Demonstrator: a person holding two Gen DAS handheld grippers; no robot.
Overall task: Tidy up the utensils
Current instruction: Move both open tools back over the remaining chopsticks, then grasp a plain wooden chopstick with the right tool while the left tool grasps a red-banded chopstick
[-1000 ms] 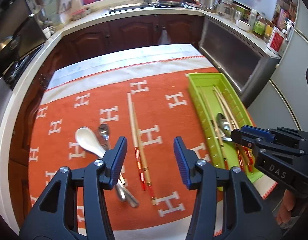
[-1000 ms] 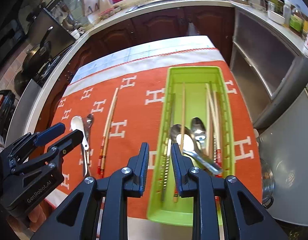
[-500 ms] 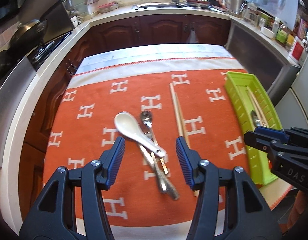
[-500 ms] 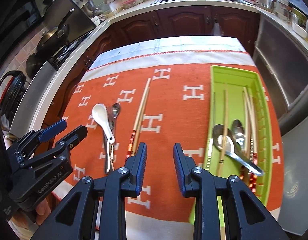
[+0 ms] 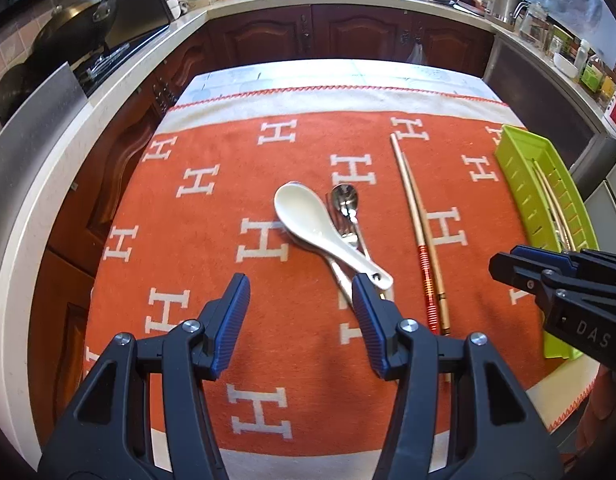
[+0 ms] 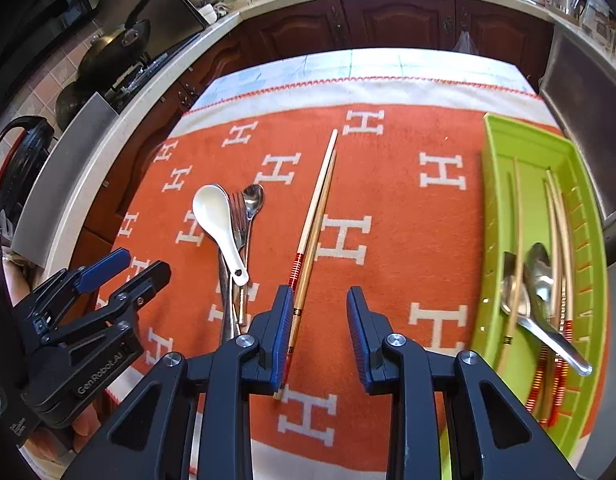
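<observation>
We hold our left gripper with its jaws spread wide and nothing between them, above the orange cloth; its right fingertip sits just over the handle end of the white spoon, which lies across a fork and a metal spoon. Our right gripper is also parted and empty, its left finger overlapping the pair of chopsticks. The green tray, to the right, holds more utensils.
</observation>
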